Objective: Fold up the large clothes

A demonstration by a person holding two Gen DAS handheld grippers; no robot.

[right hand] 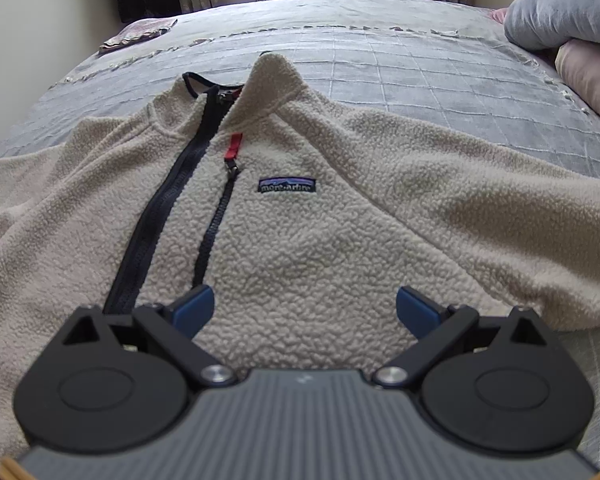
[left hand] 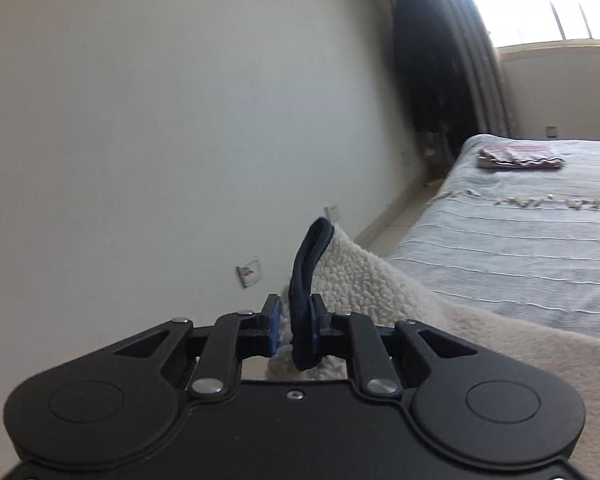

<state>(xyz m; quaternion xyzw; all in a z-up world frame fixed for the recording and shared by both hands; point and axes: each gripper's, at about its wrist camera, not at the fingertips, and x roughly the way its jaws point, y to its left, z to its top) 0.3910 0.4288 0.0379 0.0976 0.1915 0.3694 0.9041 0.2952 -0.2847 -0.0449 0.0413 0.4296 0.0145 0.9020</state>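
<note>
A cream fleece jacket (right hand: 300, 240) with a dark zip and a small chest label lies front up on the bed. My right gripper (right hand: 304, 310) hovers open just above its lower chest, nothing between the blue pads. In the left wrist view my left gripper (left hand: 296, 326) is shut on the jacket's dark-trimmed cuff (left hand: 310, 264), lifted off the bed, with the cream fleece jacket's sleeve (left hand: 380, 292) trailing down to the right.
The grey striped bedspread (right hand: 420, 76) covers the bed. A folded striped cloth (left hand: 520, 158) lies near the far corner. Pillows (right hand: 568, 16) are piled at the right. A white wall (left hand: 160, 120) with sockets stands left of the bed, dark curtains beyond.
</note>
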